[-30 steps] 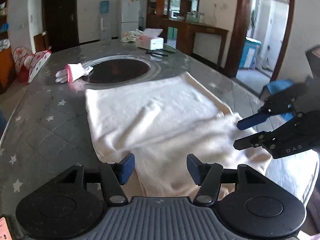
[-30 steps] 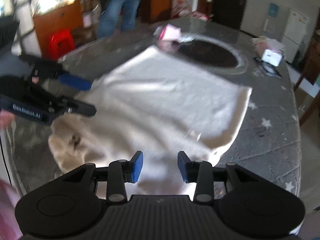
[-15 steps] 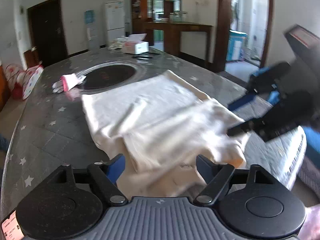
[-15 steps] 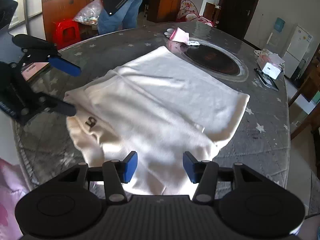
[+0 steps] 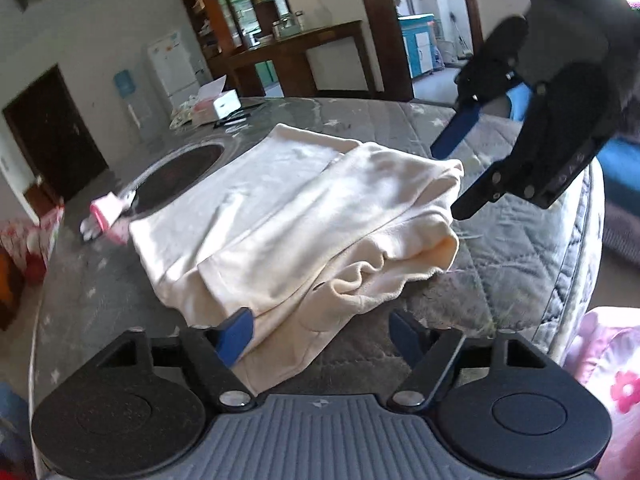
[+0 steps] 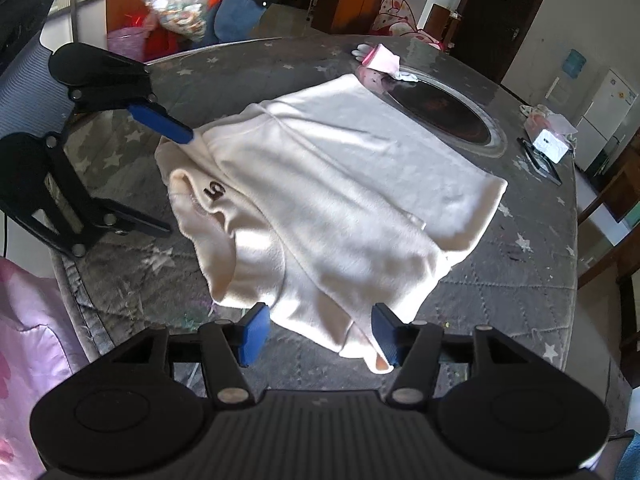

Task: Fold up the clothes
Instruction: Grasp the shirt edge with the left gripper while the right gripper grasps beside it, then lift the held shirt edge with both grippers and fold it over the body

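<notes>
A cream garment (image 5: 304, 216) lies on the round grey table, its near part folded back over itself; it also shows in the right wrist view (image 6: 328, 200) with a dark mark near its left edge. My left gripper (image 5: 322, 334) is open and empty above the garment's near edge; it also shows in the right wrist view (image 6: 168, 184), open at the garment's left edge. My right gripper (image 6: 318, 334) is open and empty over the garment's near corner. In the left wrist view my right gripper (image 5: 450, 184) hangs open just right of the fold.
The grey quilted table cover (image 5: 516, 248) has a dark round inset (image 6: 440, 116) in the middle. Pink and white gloves (image 6: 380, 58) lie beside it. A tissue box (image 6: 550, 142) sits at the far right. A person (image 6: 240, 0) stands beyond the table.
The garment's near part has been folded over and now lies in a bunched double layer. Both grippers have pulled back and risen from the cloth, jaws open wider.
</notes>
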Demonstrator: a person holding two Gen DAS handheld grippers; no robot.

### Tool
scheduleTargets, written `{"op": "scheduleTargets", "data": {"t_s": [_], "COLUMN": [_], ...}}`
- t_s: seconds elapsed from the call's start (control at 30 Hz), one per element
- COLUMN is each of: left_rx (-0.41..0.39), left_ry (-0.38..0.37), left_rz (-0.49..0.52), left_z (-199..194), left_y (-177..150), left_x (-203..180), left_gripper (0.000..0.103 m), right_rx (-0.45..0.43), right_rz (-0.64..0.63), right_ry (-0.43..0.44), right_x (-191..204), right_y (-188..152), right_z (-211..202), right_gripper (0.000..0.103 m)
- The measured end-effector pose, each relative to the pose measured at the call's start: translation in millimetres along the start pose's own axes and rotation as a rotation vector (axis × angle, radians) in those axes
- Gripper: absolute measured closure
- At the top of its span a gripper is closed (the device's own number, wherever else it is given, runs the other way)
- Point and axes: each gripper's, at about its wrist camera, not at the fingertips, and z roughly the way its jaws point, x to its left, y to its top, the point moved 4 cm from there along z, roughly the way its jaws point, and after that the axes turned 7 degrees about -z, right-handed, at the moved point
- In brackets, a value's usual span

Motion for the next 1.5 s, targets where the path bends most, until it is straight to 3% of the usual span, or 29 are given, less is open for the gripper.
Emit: {"op": "scheduleTargets", "data": {"t_s": [0.17, 0.27, 0.53, 0.6, 0.77, 0.83, 0.97, 1.07, 1.23, 1.3, 1.37, 1.47, 1.5], "left_rx": [-0.020, -0.036, -0.076, -0.074, -0.069, -0.070, -0.084, -0.085, -0.079, -0.072, -0.070, -0.065, -0.066], "left_ry": [0.007, -0.008, -0.063, -0.071, -0.077, -0.068, -0.015, 0.007, 0.059, 0.062, 0.071, 0.060, 0.051], "left_rz": [0.010, -0.030, -0.157, -0.163, -0.156, -0.137, -0.084, -0.051, 0.006, 0.021, 0.035, 0.023, 0.011], "left_z": [7, 4, 2, 3, 3, 1, -6, -9, -5, -1, 1, 0, -3], "left_y": [2, 8, 36, 38, 31, 24, 8, -3, -14, -16, -17, -17, -17], "left_x": [-1, 6, 36, 38, 37, 36, 32, 30, 26, 26, 25, 27, 28], "left_gripper": [0.079, 0.089, 0.092, 0.092, 0.087, 0.084, 0.061, 0.055, 0.055, 0.057, 0.076, 0.094, 0.096], "right_rx": [-0.003, -0.010, -0.097, -0.122, -0.125, -0.127, -0.140, -0.155, -0.172, -0.176, -0.179, -0.190, -0.196], "right_rz": [-0.017, -0.064, -0.160, -0.144, -0.054, -0.001, 0.083, 0.123, 0.152, 0.155, 0.156, 0.153, 0.152], "right_ry": [-0.006, -0.029, -0.079, -0.074, -0.006, 0.034, 0.070, 0.086, 0.089, 0.083, 0.074, 0.070, 0.070], "right_x": [4, 11, 26, 24, 11, 4, -10, -18, -21, -20, -19, -16, -15], "right_y": [-4, -5, 6, 12, 20, 22, 26, 30, 35, 36, 35, 33, 33], "right_z": [0, 0, 11, 16, 29, 28, 21, 16, 10, 9, 9, 6, 4], "right_gripper": [0.042, 0.039, 0.040, 0.048, 0.088, 0.090, 0.092, 0.092, 0.093, 0.093, 0.093, 0.094, 0.094]}}
